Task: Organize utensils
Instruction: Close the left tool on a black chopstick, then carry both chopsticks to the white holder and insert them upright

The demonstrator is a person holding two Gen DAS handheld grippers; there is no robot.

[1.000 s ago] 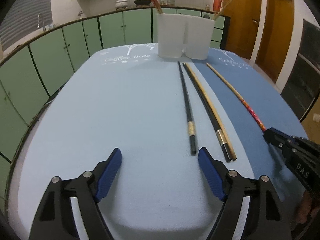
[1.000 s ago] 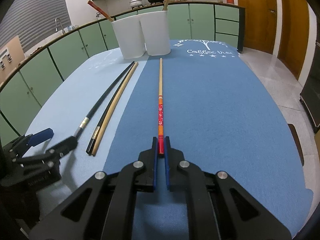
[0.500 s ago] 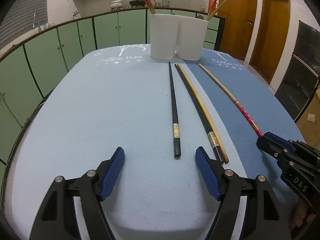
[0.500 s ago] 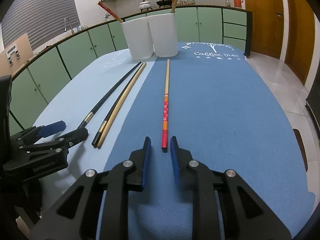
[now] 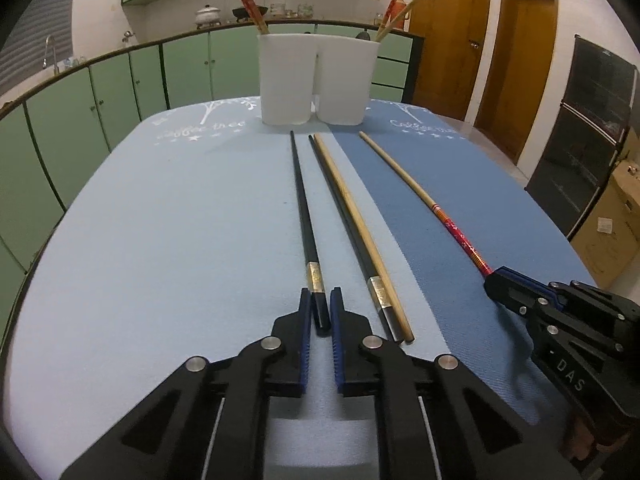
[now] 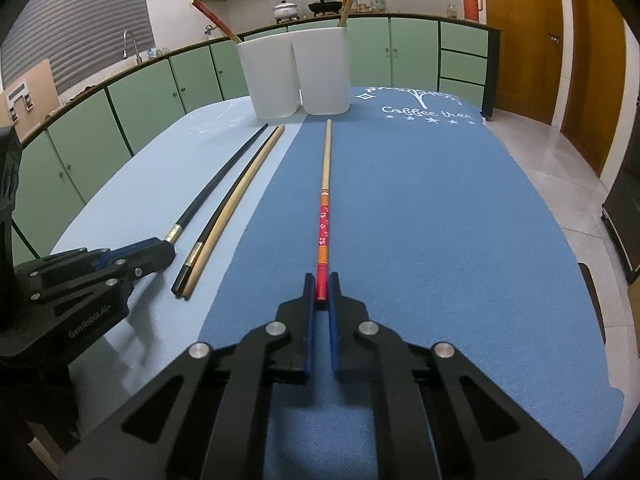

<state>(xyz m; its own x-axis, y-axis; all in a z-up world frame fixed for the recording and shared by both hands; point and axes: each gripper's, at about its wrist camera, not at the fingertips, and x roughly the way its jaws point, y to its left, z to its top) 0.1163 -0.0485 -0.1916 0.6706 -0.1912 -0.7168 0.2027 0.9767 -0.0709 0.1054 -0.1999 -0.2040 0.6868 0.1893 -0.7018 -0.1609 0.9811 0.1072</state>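
Since half a second ago both claws closed in | left claw (image 5: 320, 312) clenched on black chopstick (image 5: 303, 208), right claw (image 6: 321, 290) on red-patterned chopstick (image 6: 323, 224), both flat on surface (image 5: 160, 240) | I judge end-grips risk pivoting when lifted.

Both grippers are black angular frames with silver screws and blue-padded fingers (image 5: 305, 344); white "DAS" lettering marks the right gripper (image 5: 496, 284).
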